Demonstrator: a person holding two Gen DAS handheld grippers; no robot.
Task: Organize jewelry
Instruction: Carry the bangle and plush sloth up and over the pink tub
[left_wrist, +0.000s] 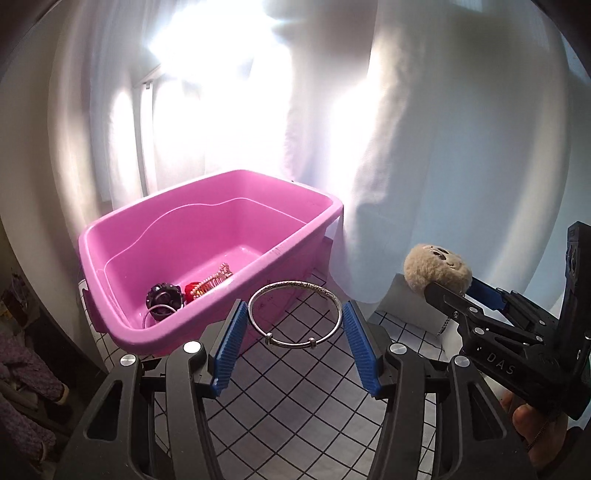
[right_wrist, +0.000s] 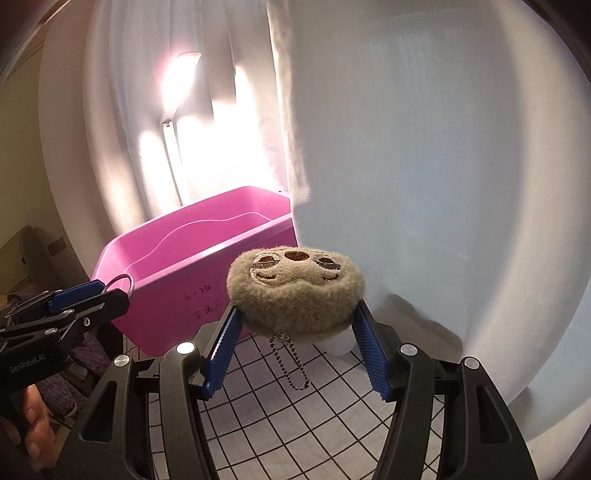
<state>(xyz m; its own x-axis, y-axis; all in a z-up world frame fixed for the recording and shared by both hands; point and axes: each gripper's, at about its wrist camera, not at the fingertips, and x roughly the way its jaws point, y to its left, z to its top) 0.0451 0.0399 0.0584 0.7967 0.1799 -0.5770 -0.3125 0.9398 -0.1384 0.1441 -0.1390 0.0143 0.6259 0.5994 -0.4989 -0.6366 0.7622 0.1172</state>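
Observation:
My left gripper (left_wrist: 294, 314) is shut on a silver bangle (left_wrist: 294, 315), which spans the gap between its blue pads above the checked cloth. Just beyond it stands a pink plastic bin (left_wrist: 207, 254). A black round piece (left_wrist: 164, 297), a red ornament (left_wrist: 192, 290) and a beaded chain (left_wrist: 218, 277) lie on the bin's floor. My right gripper (right_wrist: 295, 317) is shut on a beige plush charm (right_wrist: 295, 291) with a stitched face; its ball chain (right_wrist: 291, 365) dangles below. The right gripper (left_wrist: 448, 291) shows at the right of the left wrist view, and the left gripper (right_wrist: 110, 290) with the bangle (right_wrist: 122, 282) shows at the left of the right wrist view.
A white cloth with a black grid (left_wrist: 303, 398) covers the table. White curtains (left_wrist: 424, 147) hang close behind the bin, with bright light through them. A small white cup (right_wrist: 341, 345) stands behind the plush. A hand (right_wrist: 35, 432) grips the left tool.

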